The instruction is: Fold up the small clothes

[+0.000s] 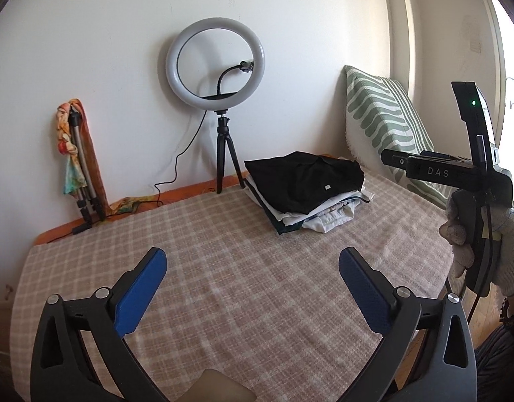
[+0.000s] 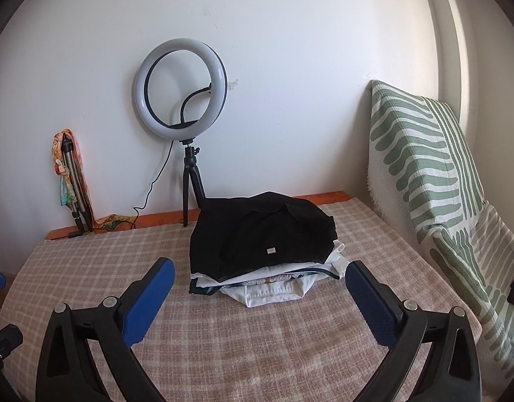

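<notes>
Looking past my wide-open, empty right hand-held gripper [image 2: 258, 296]: folded clothes stack [image 2: 262, 251] on checked worktop [image 2: 223, 335], ring light [image 2: 179, 88] behind, left hand-held gripper [image 1: 251, 289] wide too.

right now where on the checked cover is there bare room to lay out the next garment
Free: the wide near stretch of the checked cover in front of the folded stack, and left of it. Crowded: the back edge, with ring light tripod and folded tripod.

Ring light [image 2: 180, 87] on black tripod [image 2: 192, 181], far centre by wall. Folded tripod w/ colourful scarf [image 2: 63, 167] leans far left. Green-striped cushion [image 2: 421, 154] right. Checked cloth [image 2: 257, 341] covers table.
</notes>
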`<state>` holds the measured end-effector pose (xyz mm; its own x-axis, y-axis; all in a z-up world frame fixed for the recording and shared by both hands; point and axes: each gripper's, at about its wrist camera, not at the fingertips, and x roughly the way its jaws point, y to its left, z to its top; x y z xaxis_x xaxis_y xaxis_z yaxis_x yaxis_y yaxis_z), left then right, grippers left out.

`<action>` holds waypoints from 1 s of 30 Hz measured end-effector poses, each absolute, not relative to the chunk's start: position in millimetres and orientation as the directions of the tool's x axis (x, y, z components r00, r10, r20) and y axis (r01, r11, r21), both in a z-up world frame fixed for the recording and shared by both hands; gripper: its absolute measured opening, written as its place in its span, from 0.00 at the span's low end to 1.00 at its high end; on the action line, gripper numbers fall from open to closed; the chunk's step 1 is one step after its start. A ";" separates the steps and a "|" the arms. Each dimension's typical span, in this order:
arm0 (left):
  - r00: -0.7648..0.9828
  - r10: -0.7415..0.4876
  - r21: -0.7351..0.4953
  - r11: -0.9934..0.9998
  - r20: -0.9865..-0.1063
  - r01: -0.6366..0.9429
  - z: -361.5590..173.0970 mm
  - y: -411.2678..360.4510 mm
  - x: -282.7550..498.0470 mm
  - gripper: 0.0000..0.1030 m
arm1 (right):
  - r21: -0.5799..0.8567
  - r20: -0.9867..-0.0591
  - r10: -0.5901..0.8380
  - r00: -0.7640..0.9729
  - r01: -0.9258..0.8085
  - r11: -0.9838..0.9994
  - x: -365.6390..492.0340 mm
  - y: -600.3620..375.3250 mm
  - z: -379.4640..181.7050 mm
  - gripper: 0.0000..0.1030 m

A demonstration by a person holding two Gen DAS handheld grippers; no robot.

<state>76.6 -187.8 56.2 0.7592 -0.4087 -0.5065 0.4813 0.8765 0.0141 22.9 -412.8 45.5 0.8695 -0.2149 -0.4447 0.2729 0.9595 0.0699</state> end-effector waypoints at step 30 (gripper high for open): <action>0.717 -0.334 0.020 0.900 -0.612 0.436 19.5 -184.3 83.9 0.99 | 0.080 -0.466 -0.198 0.862 0.264 0.961 34.3 -402.5 16.8 1.00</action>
<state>83.9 -184.3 19.5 0.7169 -0.3340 -0.6119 0.4364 0.8995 0.0203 34.3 -402.5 16.8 0.8625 -0.1982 -0.4657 0.2642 0.9611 0.0803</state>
